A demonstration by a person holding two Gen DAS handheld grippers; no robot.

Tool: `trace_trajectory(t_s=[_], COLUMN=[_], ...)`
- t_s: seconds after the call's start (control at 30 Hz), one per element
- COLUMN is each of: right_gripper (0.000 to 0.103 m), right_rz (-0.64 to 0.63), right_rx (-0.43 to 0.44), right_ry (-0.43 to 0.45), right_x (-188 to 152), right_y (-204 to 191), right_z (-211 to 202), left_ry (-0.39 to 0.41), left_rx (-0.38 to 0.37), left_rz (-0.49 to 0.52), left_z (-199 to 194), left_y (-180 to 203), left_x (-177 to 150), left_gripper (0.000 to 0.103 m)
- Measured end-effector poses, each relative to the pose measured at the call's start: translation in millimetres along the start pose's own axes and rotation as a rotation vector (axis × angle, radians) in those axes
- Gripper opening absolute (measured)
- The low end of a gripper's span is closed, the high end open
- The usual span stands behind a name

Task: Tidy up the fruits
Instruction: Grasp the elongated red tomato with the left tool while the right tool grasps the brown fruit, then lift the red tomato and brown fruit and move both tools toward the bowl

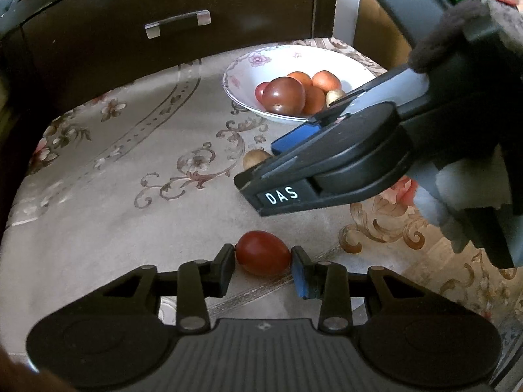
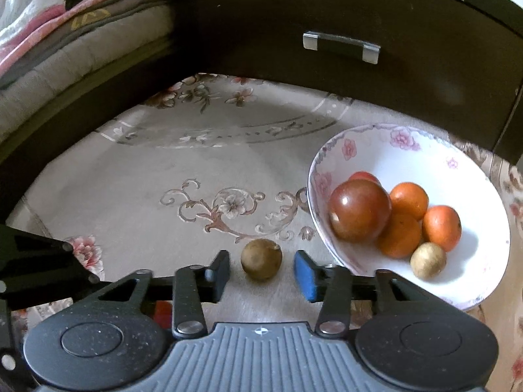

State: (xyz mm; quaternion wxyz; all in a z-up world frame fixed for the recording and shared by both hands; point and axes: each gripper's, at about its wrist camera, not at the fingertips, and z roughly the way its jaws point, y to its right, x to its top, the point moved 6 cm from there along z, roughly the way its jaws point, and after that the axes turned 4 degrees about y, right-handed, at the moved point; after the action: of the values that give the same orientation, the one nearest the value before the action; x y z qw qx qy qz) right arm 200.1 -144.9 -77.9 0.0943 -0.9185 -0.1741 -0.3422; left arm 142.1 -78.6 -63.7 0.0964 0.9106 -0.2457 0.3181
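Our left gripper clasps a glossy, dark red oval fruit low over the floral rug, both pads touching its sides. Our right gripper stands spread around a dull, tan round fruit on the rug, pads clear of it, just beside the flowered white bowl of oranges

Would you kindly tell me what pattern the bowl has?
White with pink flowers around the bowl rim; clearest in the right wrist view.

black tongs, blue pads
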Motion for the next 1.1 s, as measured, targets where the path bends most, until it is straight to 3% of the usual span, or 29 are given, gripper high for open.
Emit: trace_trajectory(t_s=[0.1,0.2,0.43,0.7,1.1], right_gripper=[0.022,0.021,0.021,0.021,0.025], right_rz=[-0.021,-0.029,-0.045,-0.024,-0.013], right_rx=[-0.014,-0.017,-0.050,-0.094,-0.067], right_ry=[-0.004,-0.020,-0.050,-0.102,-0.091], right_x=[-0.7,-3.3,-13.8,-48.1,-57.5], right_y=[-1.1,-1.3,2.9,19.4,23.2], right_z=[-1.2,-4.8,-29.2,-64.7,-62.3], left_ry=[-0.001,-0.004,0.007,0.001,-0.007], left_rx=[0.002,0.005,-0.017,-0.051,-0.031], left_rz=[0.009,0.025,-0.006,0.043,0.054], left_z=[-0.4,-0.4,-5.6,-5.3,-0.8], left_y=[0.7,2.8,-0.4,16.0,20.8], left_x=[0.4,1.0,3.6,-0.7,-0.3], left_gripper=[0.044,0.043,0.042,0.042,0.045])
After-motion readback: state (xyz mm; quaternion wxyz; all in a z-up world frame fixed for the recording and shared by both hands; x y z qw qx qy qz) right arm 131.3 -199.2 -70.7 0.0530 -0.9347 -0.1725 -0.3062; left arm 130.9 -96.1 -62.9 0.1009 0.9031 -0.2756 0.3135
